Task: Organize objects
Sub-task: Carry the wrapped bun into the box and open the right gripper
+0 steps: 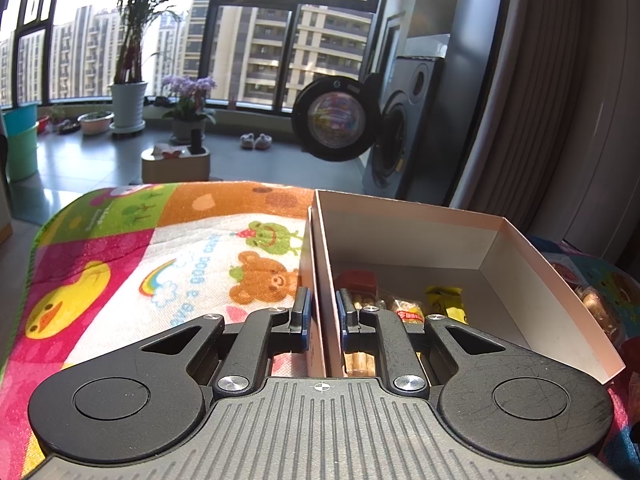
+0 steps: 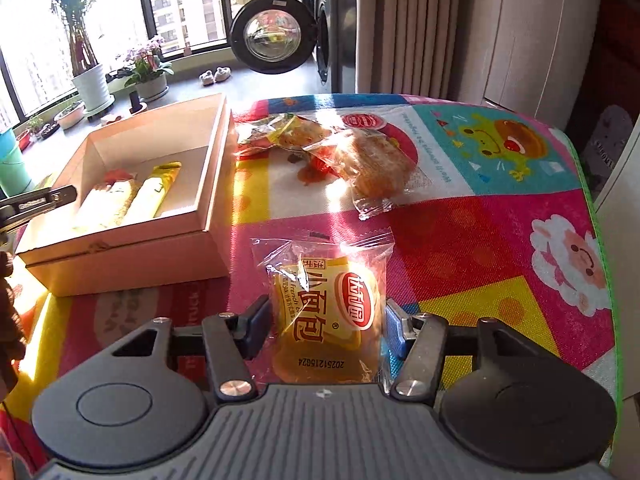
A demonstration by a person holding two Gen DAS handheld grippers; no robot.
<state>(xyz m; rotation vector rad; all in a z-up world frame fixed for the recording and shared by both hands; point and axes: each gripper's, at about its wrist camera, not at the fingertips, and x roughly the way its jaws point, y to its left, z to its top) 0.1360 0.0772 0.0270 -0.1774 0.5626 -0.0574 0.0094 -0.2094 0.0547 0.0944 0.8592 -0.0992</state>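
A bright cartoon-printed play mat (image 2: 460, 216), with ducks, bears, frogs and a sheep in pink, yellow and green panels, covers the desk. Beyond it lies a sunlit balcony room: tall windows facing apartment blocks, potted plants (image 1: 128, 92) on a grey tiled floor, a pair of slippers (image 1: 256, 141), a dark front-loading washing machine (image 1: 400, 128) with its round door (image 1: 334, 118) swung open, and beige curtains (image 2: 416, 24) on the right.

An open pale cardboard box (image 2: 132, 256) sits on the left part of the mat. Inside it lie a yellow wrapped bar (image 2: 158, 192) and a clear packet of biscuit sticks (image 2: 106, 206), side by side, with something red behind them. The left gripper (image 1: 323, 312) straddles the box's near side wall, one pad outside and one inside; the jaws stand narrowly apart and I cannot tell whether they press the cardboard.

The right gripper (image 2: 324, 320) has its jaws wide, either side of a clear-wrapped small yellow bread packet (image 2: 328, 312) with a red oval logo, lying flat on the mat just right of the box. Whether the blue pads touch the wrapper is unclear. Farther back, near the box's far corner, lie more clear-wrapped pastries (image 2: 360, 160) in a loose heap.
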